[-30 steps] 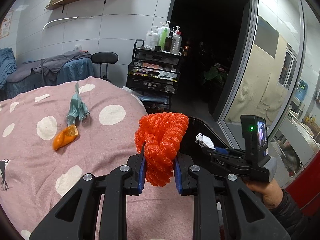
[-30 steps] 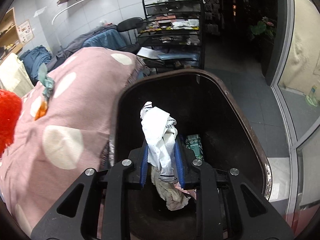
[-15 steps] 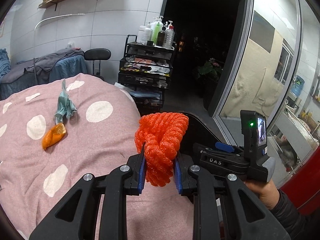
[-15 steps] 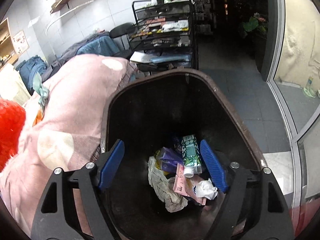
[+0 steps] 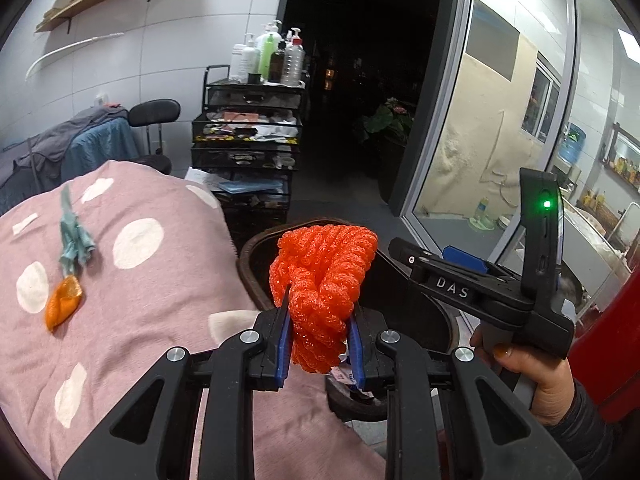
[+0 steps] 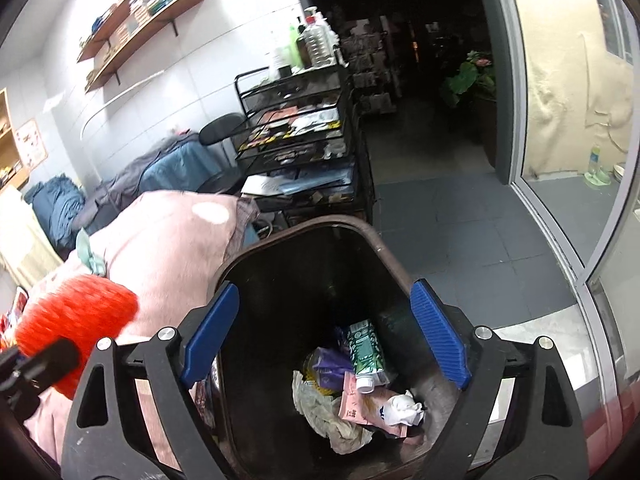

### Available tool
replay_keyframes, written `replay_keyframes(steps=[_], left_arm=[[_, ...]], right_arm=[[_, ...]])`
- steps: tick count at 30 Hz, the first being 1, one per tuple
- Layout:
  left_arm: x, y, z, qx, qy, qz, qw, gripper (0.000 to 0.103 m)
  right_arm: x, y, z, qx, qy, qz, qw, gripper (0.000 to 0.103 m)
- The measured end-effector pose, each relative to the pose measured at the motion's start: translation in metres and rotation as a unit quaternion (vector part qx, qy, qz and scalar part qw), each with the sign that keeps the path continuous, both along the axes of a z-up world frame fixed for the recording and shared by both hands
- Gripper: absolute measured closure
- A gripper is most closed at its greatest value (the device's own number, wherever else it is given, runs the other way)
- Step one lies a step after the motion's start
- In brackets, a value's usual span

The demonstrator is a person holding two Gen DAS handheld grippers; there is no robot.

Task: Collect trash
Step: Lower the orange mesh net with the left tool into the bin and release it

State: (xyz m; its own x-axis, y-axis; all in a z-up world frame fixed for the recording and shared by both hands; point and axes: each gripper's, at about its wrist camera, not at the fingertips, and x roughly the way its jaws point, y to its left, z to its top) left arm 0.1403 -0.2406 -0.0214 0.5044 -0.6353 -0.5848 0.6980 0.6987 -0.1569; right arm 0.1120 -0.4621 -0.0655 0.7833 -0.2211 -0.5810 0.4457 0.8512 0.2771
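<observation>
My left gripper (image 5: 318,340) is shut on an orange foam net (image 5: 324,280), which it holds beside the rim of the dark trash bin (image 5: 256,276). The same orange foam net (image 6: 76,324) shows at the left of the right wrist view. My right gripper (image 6: 324,336) hangs over the bin (image 6: 376,240) with its jaws opening wide and nothing between them. Inside the bin lie a white crumpled paper (image 6: 404,404), a green carton (image 6: 364,348) and other scraps. On the pink dotted blanket (image 5: 140,312) lie an orange wrapper (image 5: 64,300) and a teal wrapper (image 5: 74,236).
A black wire cart (image 5: 248,148) with bottles on top stands behind the bed, a black stool (image 5: 154,114) to its left. A glass door (image 5: 500,120) and a dark doorway are on the right. A person's hand (image 5: 532,376) holds the right gripper's handle.
My right gripper opened and the white crumpled paper dropped into the bin. That gripper then rose. My left gripper carried the orange net to the right, nearer the bin.
</observation>
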Motion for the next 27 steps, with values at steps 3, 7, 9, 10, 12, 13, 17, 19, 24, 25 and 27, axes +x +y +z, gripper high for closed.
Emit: replay_keyframes(steps=[3,7,9,10,12,13,17,19,24,25,27], left_arm=[[0.006,-0.013,-0.003,0.006,0.011,-0.012,0.9998,0.08],[0.01,-0.024,-0.009,0.017,0.02,-0.021,0.9994,0.08],[0.012,-0.03,-0.012,0.023,0.025,-0.026,0.9991,0.08],[0.013,-0.032,-0.013,0.025,0.028,-0.029,0.9989,0.08],[0.016,-0.038,-0.015,0.03,0.031,-0.032,0.9985,0.08],[0.016,-0.041,-0.016,0.033,0.032,-0.034,0.9984,0.08],[0.019,-0.052,-0.022,0.045,0.038,-0.04,0.9975,0.08],[0.021,-0.057,-0.025,0.05,0.04,-0.038,0.9972,0.08],[0.025,-0.061,-0.032,0.059,0.048,-0.037,0.9964,0.064],[0.025,-0.061,-0.033,0.06,0.049,-0.036,0.9963,0.061],[0.025,-0.06,-0.035,0.062,0.047,-0.031,0.9965,0.036]], right_arm=[[-0.003,-0.006,0.005,0.003,-0.004,-0.008,1.0,0.015],[-0.007,-0.013,0.008,0.003,-0.009,-0.02,1.0,0.015],[-0.008,-0.017,0.009,0.002,-0.009,-0.026,1.0,0.015],[-0.009,-0.018,0.009,0.002,-0.01,-0.03,0.999,0.015],[-0.011,-0.022,0.01,0.004,-0.012,-0.038,0.999,0.015],[-0.011,-0.022,0.01,0.003,-0.012,-0.039,0.999,0.015],[-0.015,-0.026,0.011,0.0,-0.015,-0.051,0.999,0.015],[-0.016,-0.029,0.011,0.001,-0.016,-0.056,0.998,0.015],[-0.018,-0.034,0.008,0.006,-0.014,-0.064,0.998,0.014],[-0.018,-0.034,0.009,0.007,-0.014,-0.065,0.998,0.014],[-0.018,-0.035,0.008,0.007,-0.013,-0.066,0.998,0.013]])
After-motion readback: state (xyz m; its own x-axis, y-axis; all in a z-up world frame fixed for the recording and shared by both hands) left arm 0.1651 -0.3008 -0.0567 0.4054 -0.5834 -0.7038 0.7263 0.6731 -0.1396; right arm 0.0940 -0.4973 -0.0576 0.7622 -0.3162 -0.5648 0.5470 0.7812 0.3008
